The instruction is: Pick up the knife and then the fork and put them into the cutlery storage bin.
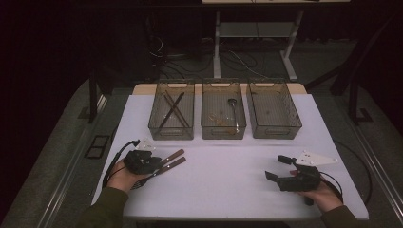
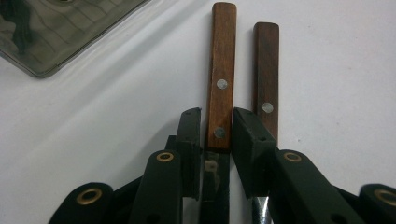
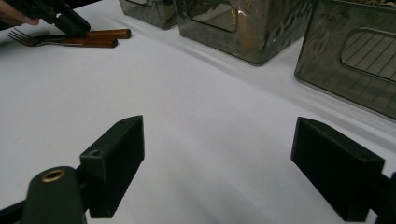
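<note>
Two wooden-handled utensils lie side by side on the white table (image 1: 228, 194), at its front left. Their handles (image 1: 173, 154) (image 1: 177, 163) point right and away. My left gripper (image 1: 159, 166) reaches over them. In the left gripper view its jaws (image 2: 217, 116) stand on either side of the left handle (image 2: 222, 70), slightly apart from it. The second handle (image 2: 266, 65) lies just outside the right jaw. The right gripper view shows fork tines (image 3: 18, 35) at the near end. My right gripper (image 1: 276, 167) rests at the front right, wide open (image 3: 217, 163) over bare table.
Three clear grey bins stand in a row at the back. The left bin (image 1: 151, 124) holds crossed wooden-handled utensils, the middle bin (image 1: 223, 134) holds a spoon, and the right bin (image 1: 275, 133) looks empty. Cables trail from both grippers.
</note>
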Motion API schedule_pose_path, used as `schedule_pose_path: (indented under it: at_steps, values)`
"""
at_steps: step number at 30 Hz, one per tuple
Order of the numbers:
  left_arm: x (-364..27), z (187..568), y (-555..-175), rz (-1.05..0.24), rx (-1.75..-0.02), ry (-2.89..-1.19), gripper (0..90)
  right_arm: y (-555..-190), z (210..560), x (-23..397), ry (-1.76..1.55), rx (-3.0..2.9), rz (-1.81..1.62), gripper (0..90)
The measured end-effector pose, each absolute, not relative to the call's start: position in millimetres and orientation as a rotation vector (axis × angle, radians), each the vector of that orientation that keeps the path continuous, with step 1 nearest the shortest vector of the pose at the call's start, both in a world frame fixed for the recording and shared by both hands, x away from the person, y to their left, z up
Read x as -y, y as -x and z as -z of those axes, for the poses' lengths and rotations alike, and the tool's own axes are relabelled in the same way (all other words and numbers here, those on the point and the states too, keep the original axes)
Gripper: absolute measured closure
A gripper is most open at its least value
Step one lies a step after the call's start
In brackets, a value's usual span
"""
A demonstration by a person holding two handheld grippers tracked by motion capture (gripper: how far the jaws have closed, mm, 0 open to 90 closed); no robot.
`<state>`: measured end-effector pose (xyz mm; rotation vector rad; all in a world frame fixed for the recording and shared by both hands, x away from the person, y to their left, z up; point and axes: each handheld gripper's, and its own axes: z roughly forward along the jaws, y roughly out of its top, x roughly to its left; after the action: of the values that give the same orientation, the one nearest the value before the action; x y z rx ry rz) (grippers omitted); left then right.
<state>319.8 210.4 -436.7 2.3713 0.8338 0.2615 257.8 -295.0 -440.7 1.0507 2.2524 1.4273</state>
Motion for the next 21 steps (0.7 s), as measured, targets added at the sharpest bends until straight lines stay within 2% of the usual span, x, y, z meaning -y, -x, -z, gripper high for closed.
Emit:
schedule_pose_path:
  at_steps: [9,21]
  values:
    - [-211,438,-319,-0.263,-0.783,-2.372,76.6,-258,440,294,-1.05,-2.256,-1.426,17.0]
    - [-216,437,-330,-0.183,-0.773,-2.356,77.0,-260,441,295,-1.06,-2.251,-1.452,16.9]
